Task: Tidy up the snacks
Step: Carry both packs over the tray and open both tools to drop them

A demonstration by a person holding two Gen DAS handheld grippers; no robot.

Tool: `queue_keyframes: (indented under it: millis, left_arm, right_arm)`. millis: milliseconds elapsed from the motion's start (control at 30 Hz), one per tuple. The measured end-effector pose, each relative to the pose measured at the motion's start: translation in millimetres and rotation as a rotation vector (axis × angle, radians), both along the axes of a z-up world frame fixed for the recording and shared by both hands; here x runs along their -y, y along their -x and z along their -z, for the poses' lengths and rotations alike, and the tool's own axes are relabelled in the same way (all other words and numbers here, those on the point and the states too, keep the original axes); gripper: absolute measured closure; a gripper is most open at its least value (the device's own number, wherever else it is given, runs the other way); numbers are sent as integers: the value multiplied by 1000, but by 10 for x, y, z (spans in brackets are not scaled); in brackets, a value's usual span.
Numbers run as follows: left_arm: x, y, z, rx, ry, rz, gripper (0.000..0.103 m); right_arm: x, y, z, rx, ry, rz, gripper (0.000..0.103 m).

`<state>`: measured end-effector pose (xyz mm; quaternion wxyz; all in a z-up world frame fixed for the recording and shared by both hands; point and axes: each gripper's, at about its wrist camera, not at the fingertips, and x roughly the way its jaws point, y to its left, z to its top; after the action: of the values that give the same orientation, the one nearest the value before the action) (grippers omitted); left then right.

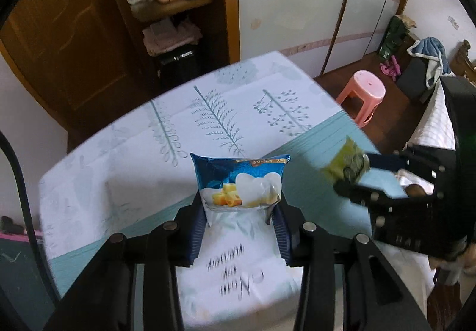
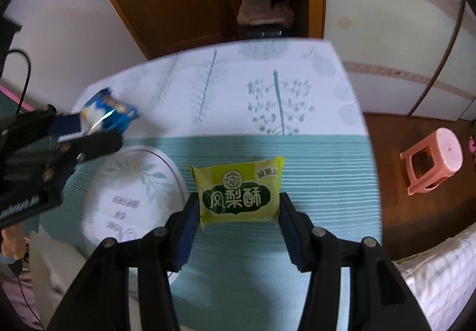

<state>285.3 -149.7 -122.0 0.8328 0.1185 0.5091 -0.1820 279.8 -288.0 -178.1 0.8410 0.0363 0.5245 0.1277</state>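
My left gripper (image 1: 239, 206) is shut on a blue snack packet (image 1: 239, 179) with cheese cubes printed on it, held above a white plate (image 1: 238, 268) on the table. My right gripper (image 2: 236, 206) is shut on a yellow-green pineapple cake packet (image 2: 238, 191), held above the teal striped part of the tablecloth, just right of the white plate (image 2: 131, 197). The left wrist view shows the right gripper (image 1: 351, 179) with the green packet (image 1: 346, 163) at the right. The right wrist view shows the left gripper (image 2: 86, 134) with the blue packet (image 2: 110, 114) at the left.
The table (image 1: 226, 105) has a white and teal leaf-print cloth. A pink plastic stool (image 1: 361, 96) stands on the wooden floor to the right; it also shows in the right wrist view (image 2: 433, 158). A wooden door and shelf unit (image 1: 169, 12) stand behind the table.
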Motion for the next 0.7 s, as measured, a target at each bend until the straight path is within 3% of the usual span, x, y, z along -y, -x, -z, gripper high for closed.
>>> queue_keyframes:
  millis: [400,533,700]
  left_arm:
    - [-455,1126,-1293,152,71,-54,63]
    - [-600,1564,-1523,180,104,-73,63]
    - [-788,2061,-1578,184,147,-101,62]
  right_arm:
    - [-234,1078,-1378,239,-3,-47,51]
    - [-409,1498,-1634,296,-13,-83,51]
    - [-571,2054,-1771,346,-52,-106,51]
